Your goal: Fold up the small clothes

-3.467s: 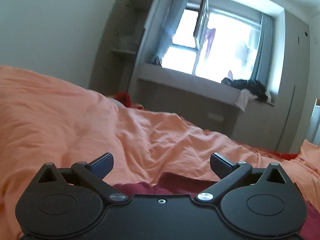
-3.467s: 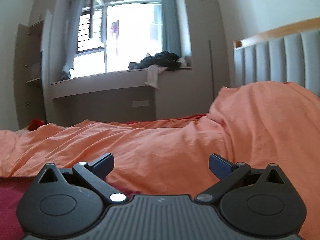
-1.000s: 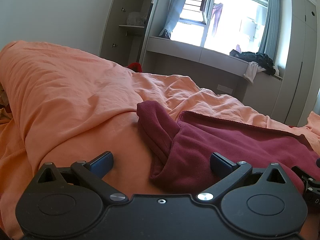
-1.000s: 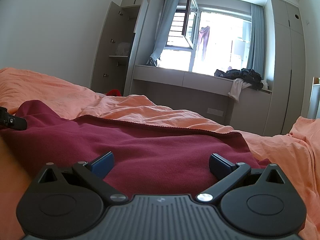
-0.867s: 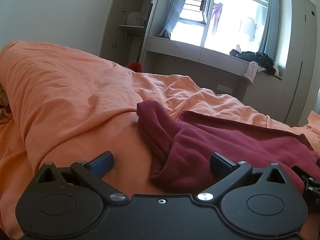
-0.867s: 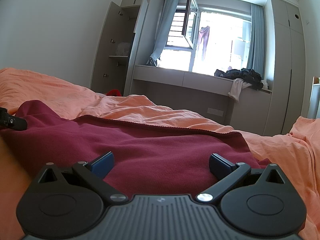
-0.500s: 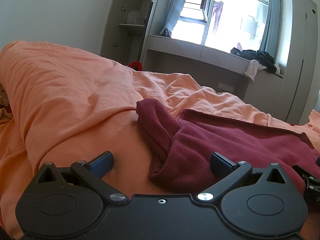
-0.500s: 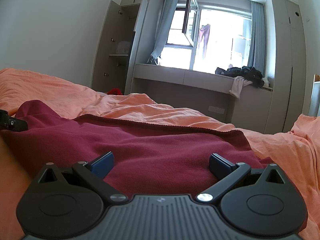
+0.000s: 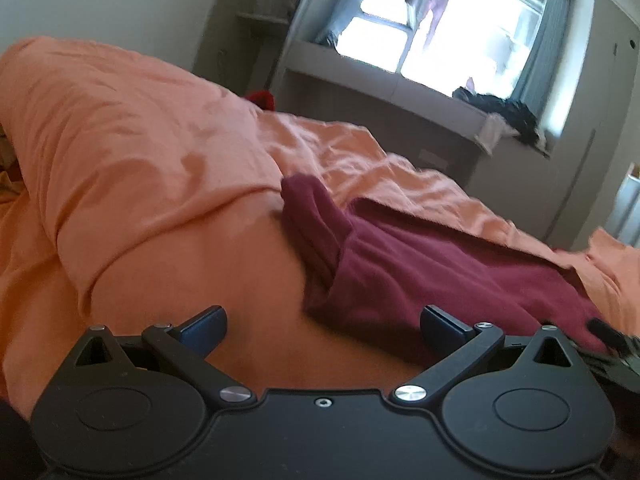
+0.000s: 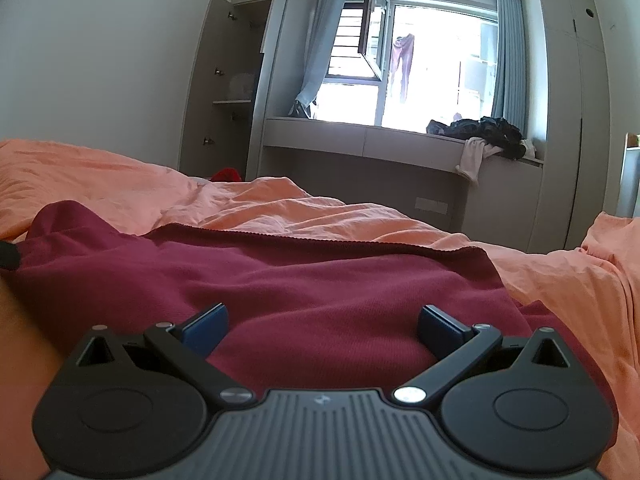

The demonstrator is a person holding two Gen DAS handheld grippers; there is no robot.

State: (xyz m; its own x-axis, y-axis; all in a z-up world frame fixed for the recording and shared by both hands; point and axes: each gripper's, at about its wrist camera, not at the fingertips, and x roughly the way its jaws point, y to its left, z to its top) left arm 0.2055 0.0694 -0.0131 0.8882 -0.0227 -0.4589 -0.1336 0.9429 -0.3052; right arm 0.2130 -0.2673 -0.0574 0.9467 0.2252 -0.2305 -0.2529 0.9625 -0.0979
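The maroon garment (image 10: pixel 320 288) lies spread on the orange duvet (image 9: pixel 140 168), its ribbed edge running across the far side toward the window bench (image 10: pixel 400 140), and its left end is turned over into a rolled flap (image 9: pixel 312 216) that rests against the duvet's raised ridge. Compared with half a second ago, the left wrist view has tilted and blurred while the garment keeps the same shape and place on the duvet, so the left tool appears to be swinging into a new approach and not moving cloth; the right wrist view is almost unchanged. That suggests the fold has not begun and the piece is laid out ready for its first fold. The left gripper (image 9: pixel 322 320) has its fingers wide apart and holds nothing; it sits just beside the garment's near left corner, with bare duvet between the fingers on one side and the maroon edge near the other. The right gripper (image 10: pixel 322 320) is equally spread and empty, poised low over the middle of the garment; whether its fingertips touch the cloth cannot be told. A dark clothes pile (image 10: pixel 480 132) sits on the window bench, well apart from the garment.
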